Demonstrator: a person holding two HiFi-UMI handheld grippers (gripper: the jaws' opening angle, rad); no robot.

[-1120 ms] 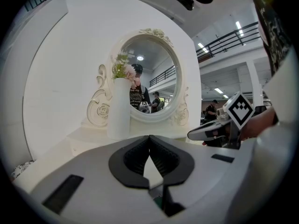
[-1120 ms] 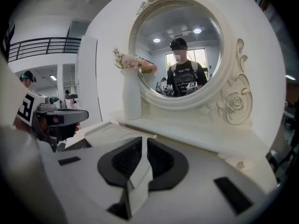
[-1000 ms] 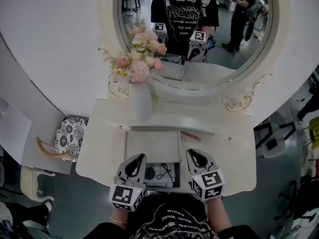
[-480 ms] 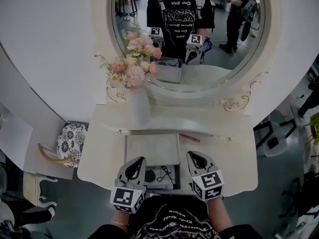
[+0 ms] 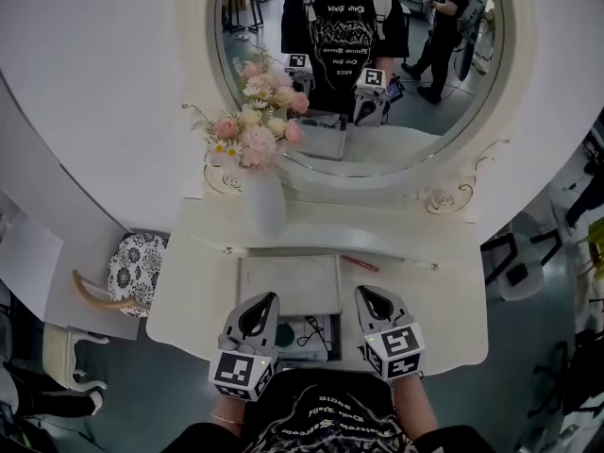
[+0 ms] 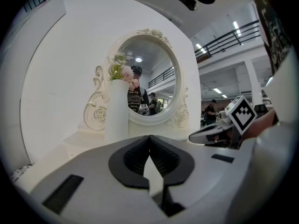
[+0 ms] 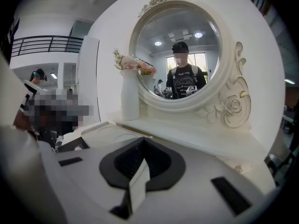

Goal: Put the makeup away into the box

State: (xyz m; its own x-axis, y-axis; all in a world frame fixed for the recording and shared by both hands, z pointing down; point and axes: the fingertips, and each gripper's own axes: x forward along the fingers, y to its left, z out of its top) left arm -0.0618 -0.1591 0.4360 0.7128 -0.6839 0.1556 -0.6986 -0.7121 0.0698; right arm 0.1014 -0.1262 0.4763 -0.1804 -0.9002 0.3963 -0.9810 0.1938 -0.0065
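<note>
The makeup pencil (image 5: 360, 261), a thin reddish stick, is lying flat on the glossy cream top of the dressing table (image 5: 444, 310), just right of the box's open lid. The rectangular white box (image 5: 289, 281) is sitting at the table's front middle, its tray showing a dark round piece and a looped black cord. The left gripper (image 5: 267, 298) and right gripper (image 5: 364, 292) are hovering either side of the tray, each pressing its ribbed black jaws together on nothing. Behind, a smooth white vase (image 5: 265, 201) of pink and cream flowers (image 5: 255, 130) is standing before the round, scroll-carved mirror (image 5: 434, 111).
</note>
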